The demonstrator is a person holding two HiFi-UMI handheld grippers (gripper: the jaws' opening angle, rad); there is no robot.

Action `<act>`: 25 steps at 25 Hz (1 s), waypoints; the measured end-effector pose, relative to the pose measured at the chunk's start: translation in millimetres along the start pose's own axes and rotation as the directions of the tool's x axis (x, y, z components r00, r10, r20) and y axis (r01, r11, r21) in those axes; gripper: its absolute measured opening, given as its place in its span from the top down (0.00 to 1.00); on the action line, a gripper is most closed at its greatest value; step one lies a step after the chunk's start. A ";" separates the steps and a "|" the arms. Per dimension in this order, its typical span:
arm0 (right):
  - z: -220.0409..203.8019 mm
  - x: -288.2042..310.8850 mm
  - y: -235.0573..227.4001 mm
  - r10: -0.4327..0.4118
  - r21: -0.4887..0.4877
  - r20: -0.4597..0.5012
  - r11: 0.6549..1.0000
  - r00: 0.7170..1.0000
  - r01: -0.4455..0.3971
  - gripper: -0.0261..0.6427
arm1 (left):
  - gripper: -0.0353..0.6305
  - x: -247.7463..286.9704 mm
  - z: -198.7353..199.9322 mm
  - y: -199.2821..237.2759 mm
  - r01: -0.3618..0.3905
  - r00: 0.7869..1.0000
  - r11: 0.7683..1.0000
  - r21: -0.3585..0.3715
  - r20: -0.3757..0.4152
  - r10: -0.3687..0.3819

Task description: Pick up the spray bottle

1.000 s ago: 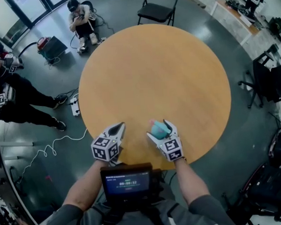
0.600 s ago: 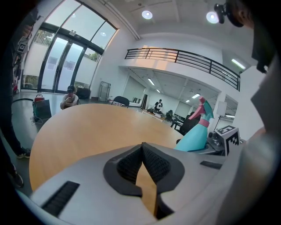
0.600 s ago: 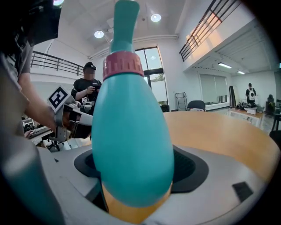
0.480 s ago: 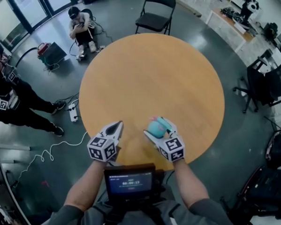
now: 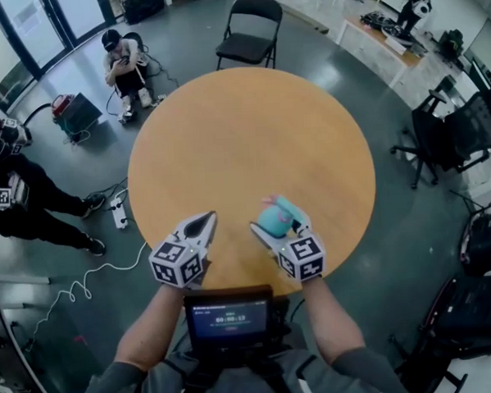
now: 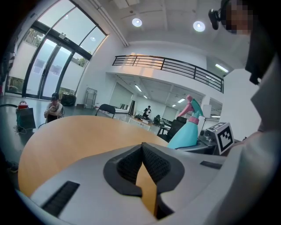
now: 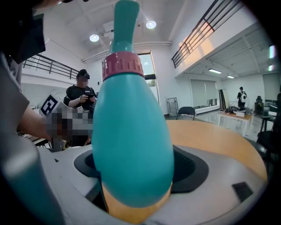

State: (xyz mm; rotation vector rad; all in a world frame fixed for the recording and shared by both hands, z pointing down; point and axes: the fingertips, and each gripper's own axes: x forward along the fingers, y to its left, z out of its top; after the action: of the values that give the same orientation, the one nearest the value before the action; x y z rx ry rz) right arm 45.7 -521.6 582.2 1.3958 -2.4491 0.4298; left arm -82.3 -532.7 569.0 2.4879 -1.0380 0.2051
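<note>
1. The right claw (image 5: 276, 223) pinches the teal spray bottle (image 7: 131, 140) round its body, holding it upright with its pink collar on top, over the table's (image 5: 250, 134) 5 o'clock part.
2. The left claw (image 5: 202, 224), pressed together and empty, is near 7 o'clock.

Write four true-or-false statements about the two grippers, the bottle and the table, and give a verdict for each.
1. The right gripper is shut on the spray bottle. True.
2. The left gripper also grips the bottle. False: it is shut on nothing, off to the bottle's side.
3. The bottle is teal with a pink collar. True.
4. The table is square and white. False: it is round and wood-coloured.
</note>
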 end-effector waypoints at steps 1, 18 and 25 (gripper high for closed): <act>2.4 -5.8 -2.9 -0.020 0.009 0.006 1.000 1.000 0.020 0.30 | 0.95 2.0 4.1 -5.0 0.022 1.000 1.000 0.004 0.002 -0.022; 1.7 -198.8 -76.4 -0.492 0.178 0.095 0.864 0.866 0.471 0.30 | 0.95 68.8 30.5 -162.9 0.410 0.912 0.909 0.076 -0.060 -0.406; -12.0 -316.7 -89.3 -0.667 0.243 0.116 0.738 0.736 0.630 0.30 | 0.95 80.0 30.9 -256.6 0.530 0.848 0.844 0.079 -0.074 -0.525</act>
State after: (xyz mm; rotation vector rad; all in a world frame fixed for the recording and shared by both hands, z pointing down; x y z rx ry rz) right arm 279.1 -313.3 479.7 2.3482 -1.8757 0.3638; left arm 154.5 -437.5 479.1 2.7303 -0.2916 0.1456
